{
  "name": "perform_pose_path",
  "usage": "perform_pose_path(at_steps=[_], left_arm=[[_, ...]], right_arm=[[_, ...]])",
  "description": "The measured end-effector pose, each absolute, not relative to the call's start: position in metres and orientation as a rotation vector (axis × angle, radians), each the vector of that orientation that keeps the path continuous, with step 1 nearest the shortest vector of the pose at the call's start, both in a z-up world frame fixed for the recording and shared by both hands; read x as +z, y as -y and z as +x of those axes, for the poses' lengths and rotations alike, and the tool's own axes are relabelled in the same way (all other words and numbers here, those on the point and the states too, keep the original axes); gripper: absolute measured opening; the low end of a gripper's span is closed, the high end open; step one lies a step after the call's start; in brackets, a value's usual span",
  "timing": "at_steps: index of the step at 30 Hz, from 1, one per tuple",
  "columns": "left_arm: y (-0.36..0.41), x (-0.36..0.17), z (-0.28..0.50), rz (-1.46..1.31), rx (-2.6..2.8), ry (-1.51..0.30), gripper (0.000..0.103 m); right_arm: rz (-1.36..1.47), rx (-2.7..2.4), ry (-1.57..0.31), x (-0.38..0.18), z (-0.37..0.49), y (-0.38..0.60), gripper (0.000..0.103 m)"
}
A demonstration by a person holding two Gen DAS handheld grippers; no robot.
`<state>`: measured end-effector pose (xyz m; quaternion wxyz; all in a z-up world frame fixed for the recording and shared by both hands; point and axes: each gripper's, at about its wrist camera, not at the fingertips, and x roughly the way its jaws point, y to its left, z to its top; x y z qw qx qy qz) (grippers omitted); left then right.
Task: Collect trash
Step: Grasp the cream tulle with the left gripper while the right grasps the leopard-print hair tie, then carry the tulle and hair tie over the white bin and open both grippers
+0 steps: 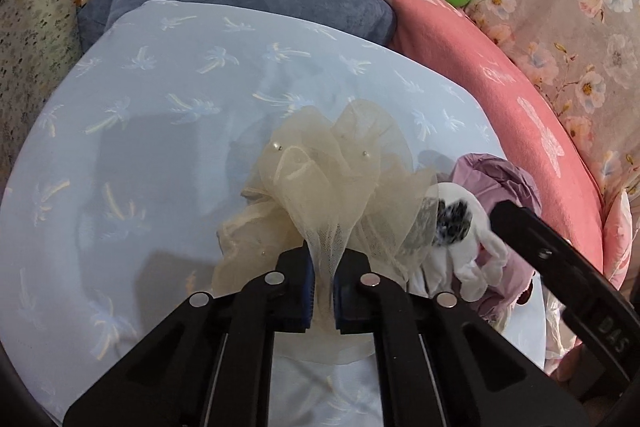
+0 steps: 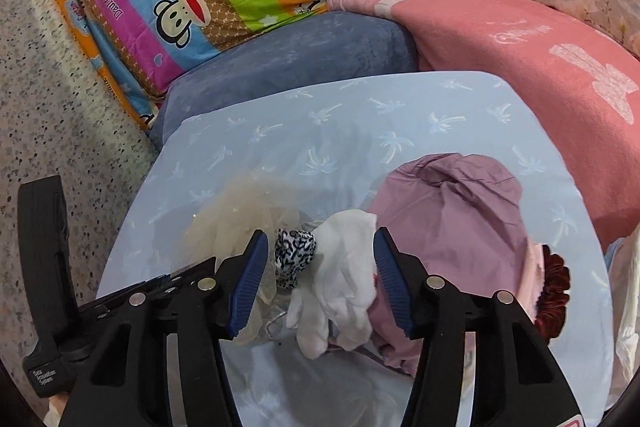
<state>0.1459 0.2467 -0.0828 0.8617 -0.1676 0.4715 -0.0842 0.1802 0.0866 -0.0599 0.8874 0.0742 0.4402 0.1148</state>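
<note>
In the left wrist view, the left gripper fills the bottom centre of the frame, its blue-padded jaws clenched on a narrow gathered neck of the cream tulle mesh bundle with small pearl beads; the mesh fans out from the pinch towards the middle of the frame, so its long axis runs straight ahead along the fingers, and the bulk of it lies beyond the tips on the pale blue palm-printed cloth.

In the right wrist view, the right gripper stands released at lower centre, jaws wide apart; between them, nearer the right pad, lies the crumpled white fabric glove, its fingers pointing towards the bottom of the frame, roughly in line with the tongs; I cannot tell whether either pad touches it. Touching the glove on its left sits the black-and-white leopard-print scrunchie, close to the left pad; the cream mesh lies further left again.

Just beyond and to the right of the glove is the crumpled mauve plastic bag, its opening not clear from here; it is probably the trash receptacle. The right hand is plainly the nearer to the glove, the likely next pick; closing straight would take it across its width. Further off, towards the top of the frame, lie the slate-blue plush cushion and the pink blanket.
</note>
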Motion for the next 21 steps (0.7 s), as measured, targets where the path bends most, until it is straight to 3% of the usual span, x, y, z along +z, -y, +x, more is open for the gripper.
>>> perform_pose_path(at_steps=[5,13,16,21], left_arm=[[-0.250,-0.084,0.149,-0.348,-0.156,-0.992,0.007],[-0.258,-0.088,0.148,-0.284,-0.076,-0.991,0.007],[-0.259,-0.089,0.145,-0.284,-0.075,-0.994,0.007],[-0.258,-0.077,0.140,-0.287,-0.084,-0.971,0.007]], right_arm=[[0.139,0.267,-1.001,-0.088,0.193,-0.105,0.036],[0.114,0.287,-1.054,-0.111,0.184,-0.122,0.035],[0.118,0.295,-1.068,-0.115,0.183,-0.123,0.015],[0.125,0.291,-1.004,-0.089,0.174,-0.116,0.014]])
